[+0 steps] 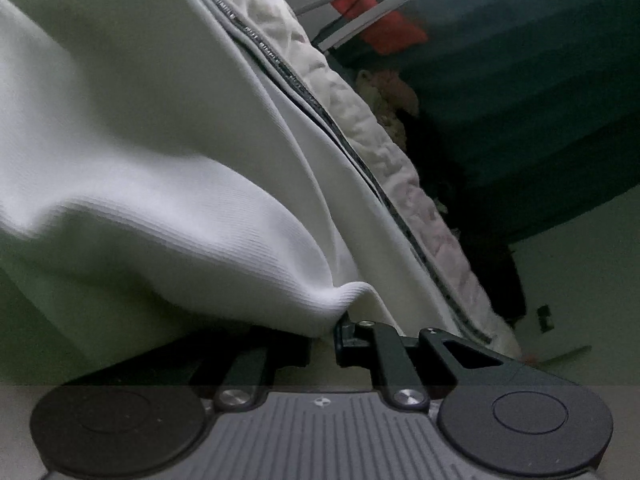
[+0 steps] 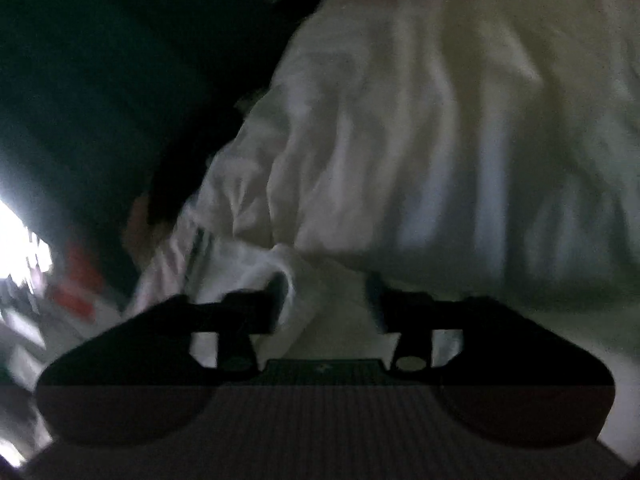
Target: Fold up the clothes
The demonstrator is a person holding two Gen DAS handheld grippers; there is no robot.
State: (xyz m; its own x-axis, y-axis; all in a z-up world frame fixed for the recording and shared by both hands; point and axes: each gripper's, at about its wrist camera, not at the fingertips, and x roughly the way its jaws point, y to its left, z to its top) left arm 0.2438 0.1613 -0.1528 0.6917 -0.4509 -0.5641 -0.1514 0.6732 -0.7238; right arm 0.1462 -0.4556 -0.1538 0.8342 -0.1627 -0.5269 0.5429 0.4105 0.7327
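Note:
A white ribbed garment (image 1: 160, 168) with a dark zipper (image 1: 320, 112) and a fleecy lining hangs across the left wrist view. My left gripper (image 1: 334, 326) is shut on a fold of its hem, which drapes over the fingers. In the blurred right wrist view the same white garment (image 2: 420, 128) fills the frame. My right gripper (image 2: 326, 300) has its fingers apart, with white cloth lying between and behind them. Whether the cloth is gripped cannot be told.
A dark teal curtain or fabric (image 1: 520, 100) hangs at the right in the left wrist view, with a red object and white rods (image 1: 380, 12) above it. A pale wall (image 1: 580, 272) is behind. In the right wrist view a dark area (image 2: 100, 80) and a bright window (image 2: 20, 248) lie left.

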